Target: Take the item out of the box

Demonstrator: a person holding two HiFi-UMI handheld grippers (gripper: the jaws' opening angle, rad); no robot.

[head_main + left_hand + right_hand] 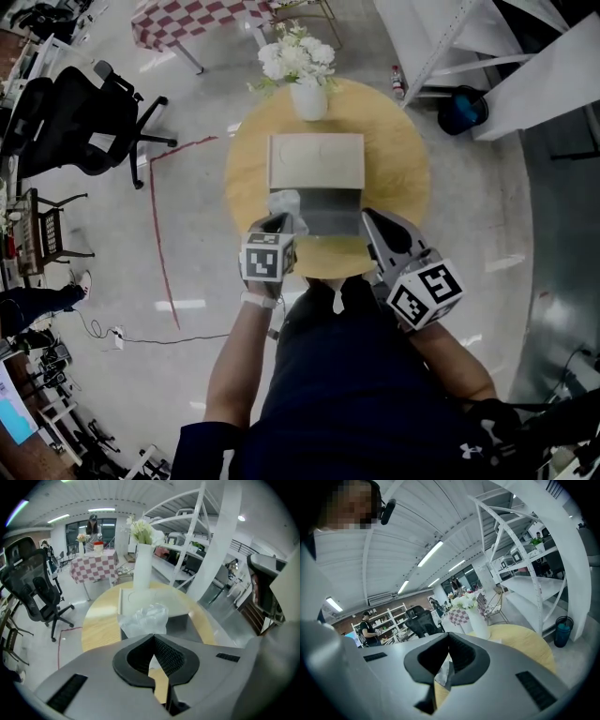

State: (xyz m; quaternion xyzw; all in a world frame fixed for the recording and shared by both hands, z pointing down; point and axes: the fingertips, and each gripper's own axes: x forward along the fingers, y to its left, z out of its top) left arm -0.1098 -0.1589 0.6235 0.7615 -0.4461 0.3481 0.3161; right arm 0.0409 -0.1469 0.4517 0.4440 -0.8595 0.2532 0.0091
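Observation:
An open box (328,208) with a dark inside sits on the round yellow table (248,178), its beige lid (316,161) laid flat on the far side. A crumpled clear plastic bag (286,202) sticks up at the box's near left corner; in the left gripper view the bag (143,618) lies just beyond the jaws. My left gripper (279,223) hovers at that corner, and its jaws (153,638) are shut with nothing seen between them. My right gripper (370,217) is at the box's near right corner, shut (449,637) and holding nothing. The box's contents are hidden.
A white vase of flowers (307,94) stands on the table behind the lid. A black office chair (84,122) is on the floor to the left, a checkered table (187,19) beyond, and a blue bin (462,110) under white shelving at the right.

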